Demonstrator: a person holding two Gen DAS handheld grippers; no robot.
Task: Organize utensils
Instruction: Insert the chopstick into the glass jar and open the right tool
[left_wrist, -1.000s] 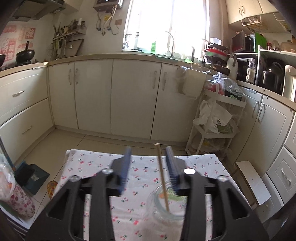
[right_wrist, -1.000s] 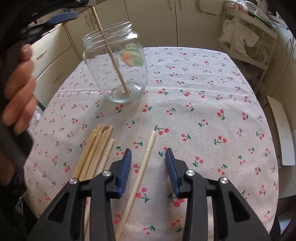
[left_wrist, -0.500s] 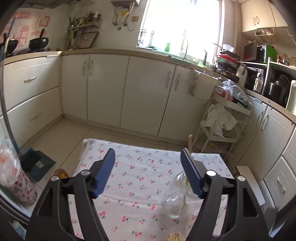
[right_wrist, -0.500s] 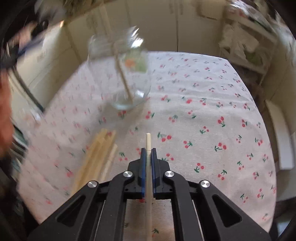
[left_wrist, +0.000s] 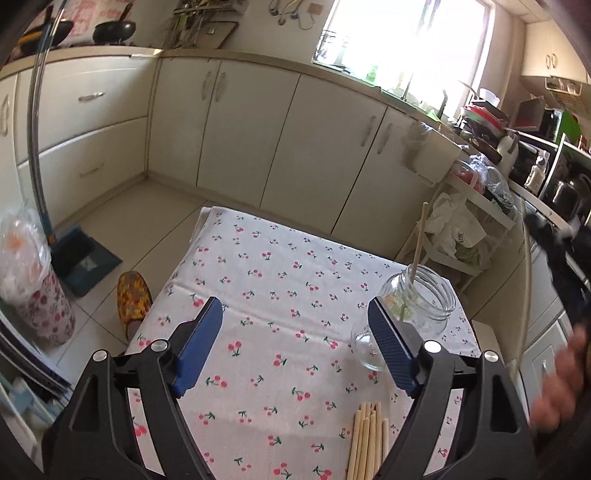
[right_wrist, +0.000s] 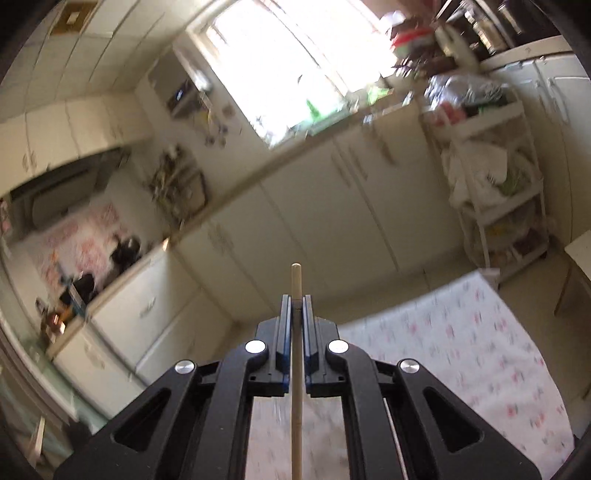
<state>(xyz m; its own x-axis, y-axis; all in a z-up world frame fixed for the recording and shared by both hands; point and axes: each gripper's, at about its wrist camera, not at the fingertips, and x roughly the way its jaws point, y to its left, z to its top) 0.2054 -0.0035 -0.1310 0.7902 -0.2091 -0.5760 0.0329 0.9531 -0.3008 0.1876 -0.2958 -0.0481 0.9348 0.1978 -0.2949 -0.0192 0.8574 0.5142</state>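
A clear glass jar (left_wrist: 424, 295) stands on the cherry-print tablecloth (left_wrist: 277, 277) with one wooden chopstick (left_wrist: 419, 236) leaning in it. Several more chopsticks (left_wrist: 365, 439) lie bundled near the cloth's front edge. My left gripper (left_wrist: 294, 306) hovers left of the jar, its jaws opening with nothing between them. My right gripper (right_wrist: 294, 299) is shut on a single chopstick (right_wrist: 295, 280), raised above the table and pointing toward the cabinets. In the left wrist view that held chopstick (left_wrist: 526, 280) shows blurred at the far right above a hand (left_wrist: 561, 380).
Cream cabinets (left_wrist: 240, 129) line the far walls. A white cart (left_wrist: 476, 221) stands beyond the table's right corner. On the floor to the left are a patterned slipper (left_wrist: 133, 295), a blue dustpan (left_wrist: 83, 258) and a bagged bin (left_wrist: 33, 295).
My left gripper let go of the chopstick in the jar, opened wide and drew back to the left. My right gripper shut on a chopstick lying on the cloth and lifted it, tilting upward.
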